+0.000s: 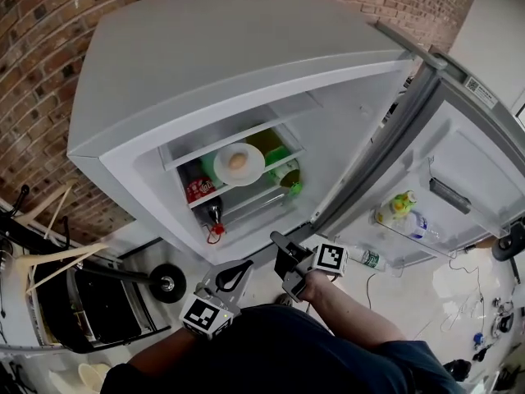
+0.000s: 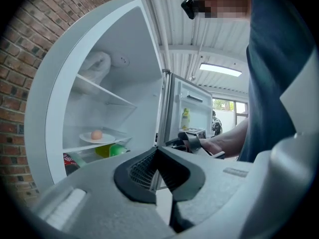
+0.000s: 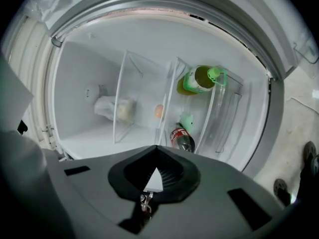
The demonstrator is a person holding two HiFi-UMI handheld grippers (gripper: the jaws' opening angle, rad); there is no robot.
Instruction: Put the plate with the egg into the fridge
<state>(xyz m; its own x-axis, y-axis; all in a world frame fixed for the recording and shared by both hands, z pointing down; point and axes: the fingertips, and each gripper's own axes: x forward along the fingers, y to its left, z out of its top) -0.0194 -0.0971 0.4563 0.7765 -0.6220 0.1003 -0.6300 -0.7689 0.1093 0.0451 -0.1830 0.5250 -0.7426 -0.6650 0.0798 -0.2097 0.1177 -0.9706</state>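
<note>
The plate [image 1: 251, 169] with the egg [image 1: 237, 162] on it lies on a middle shelf inside the open fridge [image 1: 205, 48]. It sits above a red-labelled cola bottle [image 1: 199, 190] and just beside some green bottles [image 1: 287, 175] at its 3 o'clock. The left gripper view shows the same: the egg sits on the plate on the shelf, with nothing touching it.

Both claws hang outside the cabinet, low in the head view and close to the person's body. The plate is at about 12 o'clock from the left claw [image 1: 234, 274] and about 11 o'clock from the right claw [image 1: 280, 249].

The left claw is clenched, its 2 pads meeting at the tip with nothing between them. The right claw is also clenched and empty; its own view looks past the tip into the fridge interior.

The door [image 1: 459, 162] stands wide open toward 3 o'clock, with bottles [image 1: 398, 206] in its rack.

I judge the placing itself done, since the plate rests on the shelf and no claw holds it. What remains is probably closing up.

That would call for the right claw, the nearer 1, to swing out toward 2 o'clock and meet the door's outer edge. It would then push the door round toward 10 o'clock until it seals. Both claws need to stay clear of the gap as it closes.
</note>
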